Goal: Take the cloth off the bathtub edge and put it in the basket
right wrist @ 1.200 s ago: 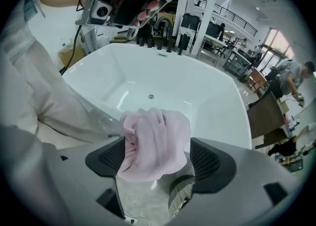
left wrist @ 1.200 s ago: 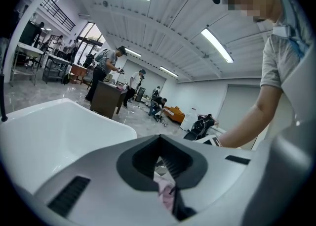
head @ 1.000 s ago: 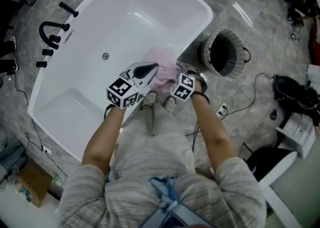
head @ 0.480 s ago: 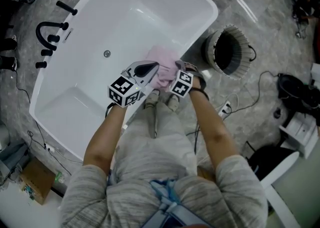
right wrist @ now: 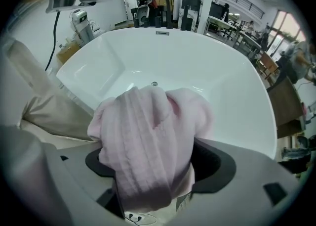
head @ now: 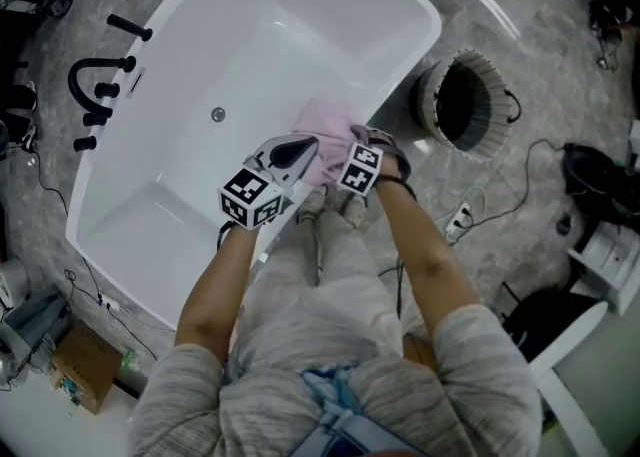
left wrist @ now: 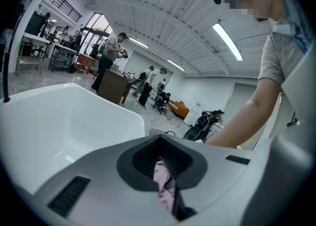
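left gripper (head: 295, 152) slightly lower, cloth (head: 330, 123) in both

The cloth (head: 325, 125) is pale pink, the bathtub (head: 250, 35) plain white, its tap (head: 82, 67) black. The basket (head: 428, 110) at the right is grey, dark inside. The floor (head: 520, 45) is mottled grey marble.

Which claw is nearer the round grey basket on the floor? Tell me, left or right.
Right. The right claw grips the pink ribbed cloth on the side facing the round grey basket; the left claw grips the same cloth farther off, by the white bathtub rim.
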A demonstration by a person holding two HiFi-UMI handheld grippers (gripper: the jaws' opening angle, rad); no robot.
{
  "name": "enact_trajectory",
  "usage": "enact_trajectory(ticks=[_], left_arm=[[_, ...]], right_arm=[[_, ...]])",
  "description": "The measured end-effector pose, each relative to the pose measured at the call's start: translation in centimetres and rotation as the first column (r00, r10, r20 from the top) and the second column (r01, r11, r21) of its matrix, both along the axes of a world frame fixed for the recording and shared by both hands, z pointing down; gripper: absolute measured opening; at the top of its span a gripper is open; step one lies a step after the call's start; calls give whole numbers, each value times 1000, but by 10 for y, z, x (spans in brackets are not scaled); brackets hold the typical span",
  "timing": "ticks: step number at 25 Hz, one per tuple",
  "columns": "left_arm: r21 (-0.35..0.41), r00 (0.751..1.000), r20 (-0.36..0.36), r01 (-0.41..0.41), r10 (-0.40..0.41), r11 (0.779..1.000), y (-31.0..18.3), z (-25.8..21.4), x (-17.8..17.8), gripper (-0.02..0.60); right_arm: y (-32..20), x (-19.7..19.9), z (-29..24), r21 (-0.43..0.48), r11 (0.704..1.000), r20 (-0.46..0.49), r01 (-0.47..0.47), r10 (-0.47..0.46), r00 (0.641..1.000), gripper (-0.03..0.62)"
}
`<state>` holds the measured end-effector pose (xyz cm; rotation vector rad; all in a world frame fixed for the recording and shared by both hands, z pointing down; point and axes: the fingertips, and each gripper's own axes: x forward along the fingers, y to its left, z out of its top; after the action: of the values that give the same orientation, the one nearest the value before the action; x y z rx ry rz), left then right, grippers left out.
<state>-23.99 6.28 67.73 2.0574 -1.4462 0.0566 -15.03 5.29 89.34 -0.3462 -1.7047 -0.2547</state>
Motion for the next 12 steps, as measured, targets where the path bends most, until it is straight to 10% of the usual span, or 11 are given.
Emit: enact_trajectory(ticks=[12], left_arm=[[-12, 999, -10, 38, -38, 999, -1, 10, -15, 2]], right_arm=[[-5, -3, 10, 7, 1000, 10, 15, -15, 1000, 382]])
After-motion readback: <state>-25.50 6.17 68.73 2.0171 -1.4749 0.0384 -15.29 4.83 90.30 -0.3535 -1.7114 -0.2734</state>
